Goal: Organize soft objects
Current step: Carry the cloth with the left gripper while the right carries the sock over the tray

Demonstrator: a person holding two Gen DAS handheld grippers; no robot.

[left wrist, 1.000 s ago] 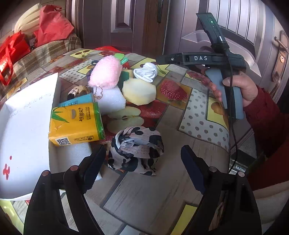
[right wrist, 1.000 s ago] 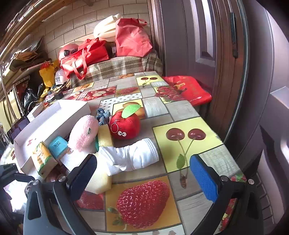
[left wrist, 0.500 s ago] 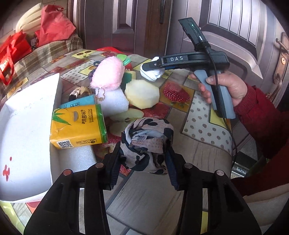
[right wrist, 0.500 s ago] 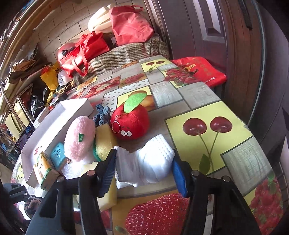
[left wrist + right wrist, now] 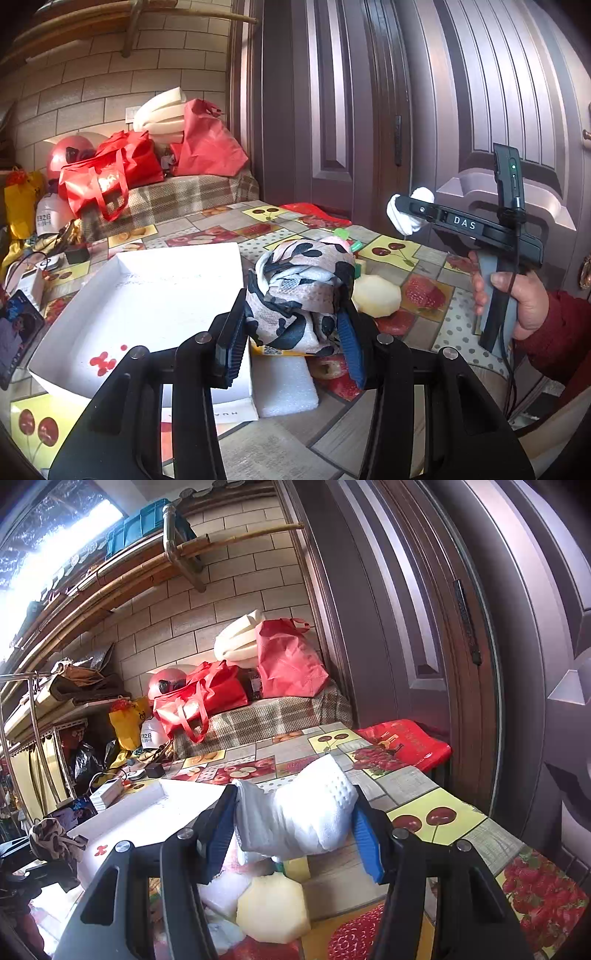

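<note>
1. A knotted scarf [image 5: 295, 291] in pale pink with black blotches sits pinched between the blue pads of the left gripper [image 5: 291, 338], held clear of the table [image 5: 391, 247] and hiding part of the clutter behind it.
2. The left jaws, which have just been closing, now press on both sides of the scarf bundle, narrowed to its width.
3. A rolled white sock [image 5: 295, 819] is clamped in the right gripper [image 5: 295, 829], its ribbed cuff against the right-hand pad and its body bulging between the two fingers, lifted above the tabletop.
4. The right jaws have likewise just been closing and now squeeze the sock from either side.
5. Seen from the left wrist, the same sock [image 5: 406, 216] pokes out white at the tip of the right gripper [image 5: 400, 214], which a hand [image 5: 517, 295] in a red sleeve [image 5: 557, 332] grips by its handle in front of a dark door [image 5: 480, 92].
6. Below the raised scarf, an open white box [image 5: 147, 295] lies on the fruit-print tablecloth, just left of the left gripper.
7. A pale yellow sponge block [image 5: 376, 295] rests on the table just right of the scarf; the right wrist view shows it [image 5: 273, 908] directly under the sock.
8. A white foam slab [image 5: 284, 384] lies beside the box's near corner.
9. Red bags [image 5: 110, 173] are piled on a checked cloth at the table's far end, against a brick wall.
</note>
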